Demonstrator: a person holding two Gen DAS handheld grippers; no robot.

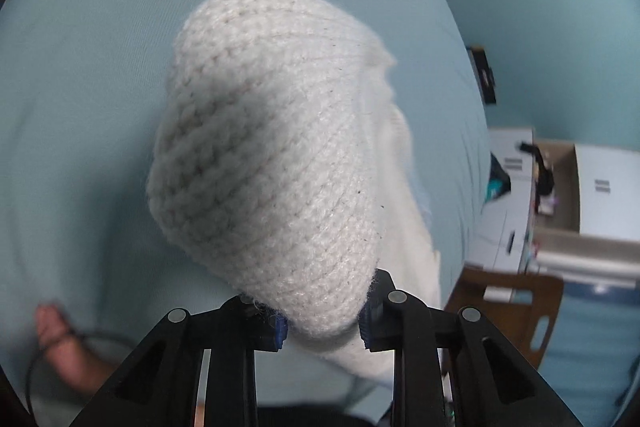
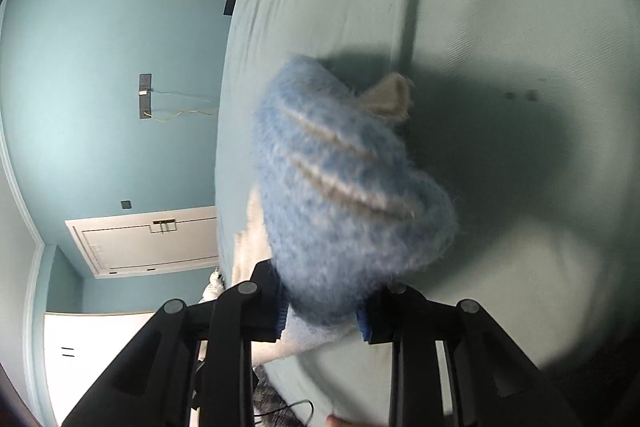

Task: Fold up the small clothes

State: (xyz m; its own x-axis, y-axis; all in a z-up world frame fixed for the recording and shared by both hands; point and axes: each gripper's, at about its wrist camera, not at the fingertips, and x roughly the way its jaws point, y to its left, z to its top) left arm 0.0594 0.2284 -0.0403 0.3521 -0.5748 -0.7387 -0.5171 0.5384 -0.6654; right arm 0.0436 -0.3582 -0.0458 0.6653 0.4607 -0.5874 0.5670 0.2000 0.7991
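We see a knitted garment, cream-white in the left wrist view, filling the middle of that frame and hanging over a pale blue sheet. Its lower end sits between the blue pads of the left gripper at bottom centre; the jaws pinch the knit, drawn in close on it.

In the right wrist view we see a blue part with pale stripes, blurred, in the centre of the frame. A cream tip pokes out at its upper right. The right gripper at bottom centre pinches the lower edge of this blue knit between its pads. Whether both views show one garment we cannot tell for sure.

The garment's shadow falls dark on the sheet to the right of it in the right wrist view.

Outward: a hand at the lower left of the left wrist view, with a thin dark cable beside it. A brown chair and a cardboard box at the lower right. A white door on the blue wall at the left of the right wrist view.
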